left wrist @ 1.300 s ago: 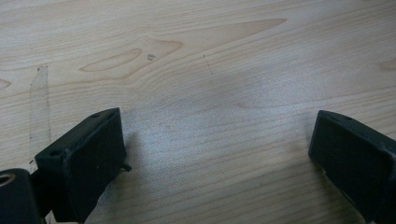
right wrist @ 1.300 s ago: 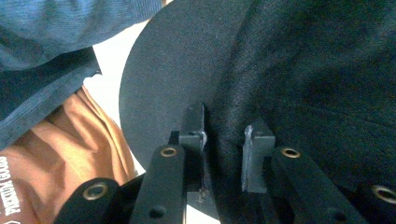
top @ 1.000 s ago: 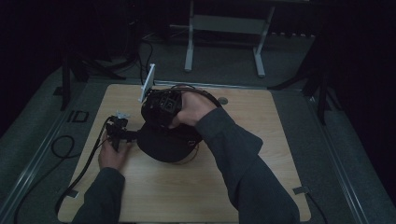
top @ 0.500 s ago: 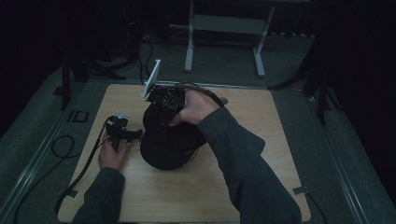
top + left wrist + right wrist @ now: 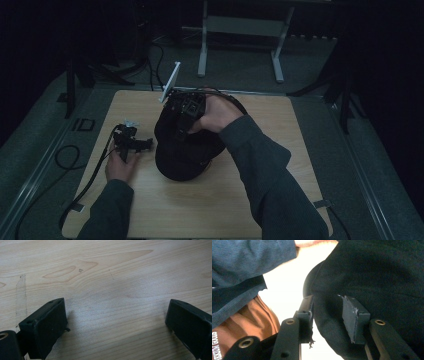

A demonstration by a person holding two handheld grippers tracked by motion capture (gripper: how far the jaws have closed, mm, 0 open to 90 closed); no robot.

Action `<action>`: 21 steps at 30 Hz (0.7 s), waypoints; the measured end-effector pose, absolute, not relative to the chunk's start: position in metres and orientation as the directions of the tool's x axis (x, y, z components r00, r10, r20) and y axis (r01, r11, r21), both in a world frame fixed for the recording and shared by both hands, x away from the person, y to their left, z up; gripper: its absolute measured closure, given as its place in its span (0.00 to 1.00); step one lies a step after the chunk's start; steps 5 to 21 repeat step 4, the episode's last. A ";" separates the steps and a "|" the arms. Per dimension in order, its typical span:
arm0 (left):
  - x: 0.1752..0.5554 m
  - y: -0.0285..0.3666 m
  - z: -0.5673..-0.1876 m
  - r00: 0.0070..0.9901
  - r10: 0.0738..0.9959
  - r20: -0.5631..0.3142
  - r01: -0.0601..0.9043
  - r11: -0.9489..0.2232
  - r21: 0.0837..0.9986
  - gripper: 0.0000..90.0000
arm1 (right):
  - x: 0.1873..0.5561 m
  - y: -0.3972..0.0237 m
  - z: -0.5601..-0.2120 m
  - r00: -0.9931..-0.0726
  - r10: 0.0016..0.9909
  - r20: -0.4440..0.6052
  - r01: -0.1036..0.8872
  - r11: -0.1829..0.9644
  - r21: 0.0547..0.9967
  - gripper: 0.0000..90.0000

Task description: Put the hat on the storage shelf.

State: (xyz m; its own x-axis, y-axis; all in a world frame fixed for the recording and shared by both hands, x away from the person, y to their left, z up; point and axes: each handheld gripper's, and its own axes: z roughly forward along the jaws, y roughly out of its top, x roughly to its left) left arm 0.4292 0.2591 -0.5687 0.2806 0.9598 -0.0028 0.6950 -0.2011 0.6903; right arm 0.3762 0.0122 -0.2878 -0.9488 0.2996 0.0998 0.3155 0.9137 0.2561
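At the counter's (image 5: 260, 200) middle lies a black cap (image 5: 182, 150), its long axis running away from the person, brim direction unclear. The right hand-held gripper (image 5: 327, 320), jaws just opened, straddles its cloth edge. Left hand-held gripper (image 5: 115, 325) gapes beside it over bare wood.

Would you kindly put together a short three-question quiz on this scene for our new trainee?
1. True or false: the left gripper holds the black cap.
2. What lies under the left gripper's jaws?
3. The right gripper has its jaws: A) over the cap's fabric, B) on a mug, C) over bare floor.

Key: 1. False; it is open over bare wood. 2. The wooden table. 3. A; the jaws have just been opening, with cap fabric between them.
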 end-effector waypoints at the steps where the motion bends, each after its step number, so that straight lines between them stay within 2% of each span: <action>1: 0.429 0.259 -0.569 0.281 0.960 -0.003 0.695 -0.201 0.690 0.04 | 0.376 0.011 -0.288 -0.948 0.303 0.101 0.319 0.912 0.258 0.68; 21: 0.429 0.259 -0.569 0.281 0.960 -0.001 0.696 -0.203 0.689 0.04 | 0.377 0.006 -0.289 -0.948 0.301 0.100 0.317 0.913 0.258 0.68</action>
